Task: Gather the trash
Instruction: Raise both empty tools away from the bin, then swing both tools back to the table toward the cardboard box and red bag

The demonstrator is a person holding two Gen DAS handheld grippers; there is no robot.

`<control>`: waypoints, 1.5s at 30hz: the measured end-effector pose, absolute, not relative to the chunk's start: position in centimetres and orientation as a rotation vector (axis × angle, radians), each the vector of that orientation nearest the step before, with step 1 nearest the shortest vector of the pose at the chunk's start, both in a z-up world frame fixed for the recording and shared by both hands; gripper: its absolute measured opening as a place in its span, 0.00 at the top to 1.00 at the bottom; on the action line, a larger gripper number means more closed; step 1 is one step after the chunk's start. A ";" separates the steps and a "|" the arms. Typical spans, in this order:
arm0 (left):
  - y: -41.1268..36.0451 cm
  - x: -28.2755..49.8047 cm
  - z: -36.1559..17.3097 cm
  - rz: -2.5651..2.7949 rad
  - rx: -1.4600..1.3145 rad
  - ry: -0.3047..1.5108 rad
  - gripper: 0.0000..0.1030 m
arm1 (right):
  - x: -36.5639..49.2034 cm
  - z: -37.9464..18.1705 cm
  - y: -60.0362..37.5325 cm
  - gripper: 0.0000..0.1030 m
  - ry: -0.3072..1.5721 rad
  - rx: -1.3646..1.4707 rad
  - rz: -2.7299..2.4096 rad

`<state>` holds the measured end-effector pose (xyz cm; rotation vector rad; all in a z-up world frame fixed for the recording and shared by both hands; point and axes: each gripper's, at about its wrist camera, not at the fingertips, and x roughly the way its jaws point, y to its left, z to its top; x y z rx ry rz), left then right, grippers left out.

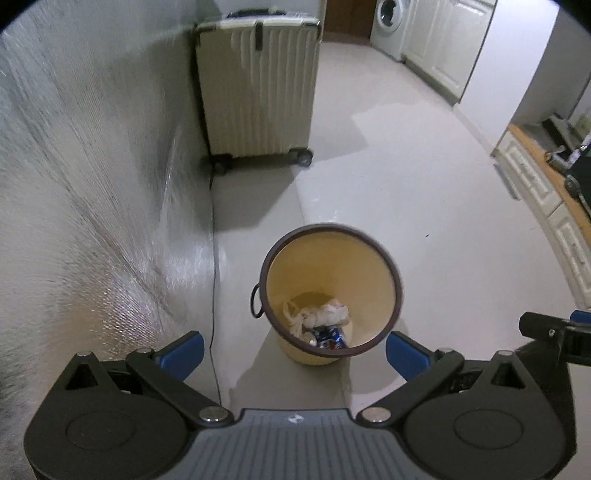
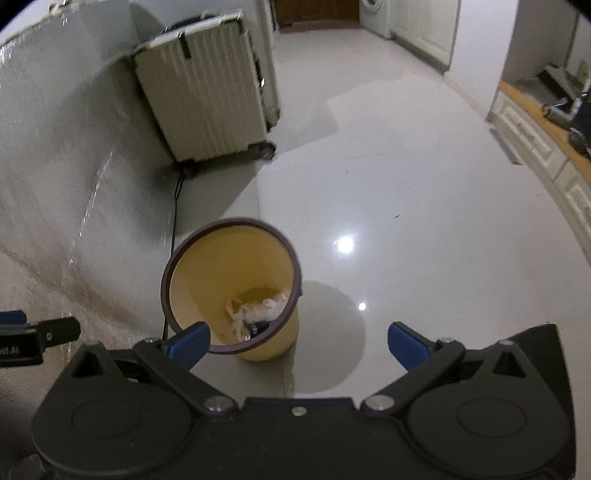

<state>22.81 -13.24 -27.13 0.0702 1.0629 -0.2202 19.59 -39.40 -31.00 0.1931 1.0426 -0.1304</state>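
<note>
A yellow trash bin [image 1: 373, 266] with a dark brown rim stands on the floor; it also shows in the right wrist view [image 2: 207, 273]. Inside lie crumpled white tissue [image 1: 325, 314] and a blue wrapper [image 1: 330, 336]; the tissue also shows in the right wrist view [image 2: 262, 309]. My left gripper [image 1: 294, 352] is open and empty, high above the bin's near edge. My right gripper [image 2: 298, 345] is open and empty, above and to the right of the bin. The right gripper's edge shows in the left wrist view [image 1: 550, 332].
A cream ribbed suitcase [image 1: 258, 85] stands by the silver foil-covered wall [image 1: 92, 203]. A black cable [image 1: 214, 258] runs down along the wall. White cabinets with a wooden top [image 1: 546, 184] line the right side. A washing machine [image 1: 391, 26] is far back. The floor [image 2: 406, 184] is glossy grey.
</note>
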 end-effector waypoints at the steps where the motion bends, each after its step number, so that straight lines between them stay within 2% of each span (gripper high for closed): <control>1: -13.3 22.3 -26.4 -0.228 0.068 1.052 0.00 | 19.2 -30.3 -39.6 0.00 1.032 0.195 -0.134; 31: -11.1 7.6 -3.4 -0.321 0.030 0.619 0.00 | 4.3 -6.9 -38.7 0.00 0.625 0.157 -0.157; 45: -5.2 3.7 2.9 -0.287 -0.003 0.443 0.00 | 1.8 0.8 -33.4 0.00 0.438 0.067 -0.076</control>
